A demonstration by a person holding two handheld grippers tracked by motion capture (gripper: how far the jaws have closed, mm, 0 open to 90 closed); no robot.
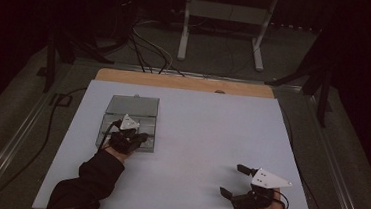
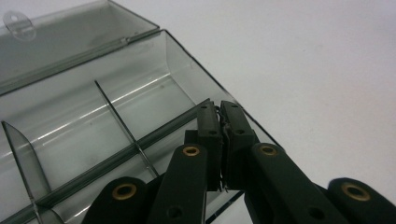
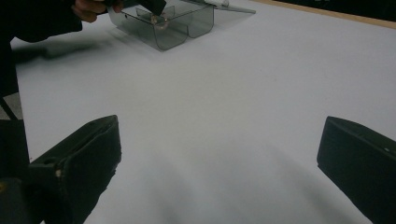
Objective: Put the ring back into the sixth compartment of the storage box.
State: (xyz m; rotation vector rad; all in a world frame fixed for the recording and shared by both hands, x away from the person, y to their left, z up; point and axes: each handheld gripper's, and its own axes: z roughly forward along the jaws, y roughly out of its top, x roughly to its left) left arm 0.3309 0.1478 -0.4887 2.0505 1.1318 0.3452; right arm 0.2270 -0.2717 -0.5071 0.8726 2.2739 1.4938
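A smoky clear plastic compartment box [image 1: 121,129] lies open at the table's left, its lid [image 1: 133,105] folded flat behind it. In the left gripper view thin dividers [image 2: 123,126] split the box [image 2: 93,121] into compartments that look empty. My left gripper [image 1: 142,137] is shut, its tips [image 2: 220,112] over the box's right end wall; something thin may be pinched between them, too small to tell. The right gripper view shows a small shiny round thing [image 3: 161,22] in the box [image 3: 182,25] under that gripper. My right gripper [image 1: 232,180] rests open near the front right, holding nothing [image 3: 219,140].
The white tabletop [image 1: 206,131] stretches bare between the two grippers, with a wooden strip [image 1: 185,82] along its far edge. Beyond the table are cables [image 1: 147,51] on the floor and a white frame stand [image 1: 225,17].
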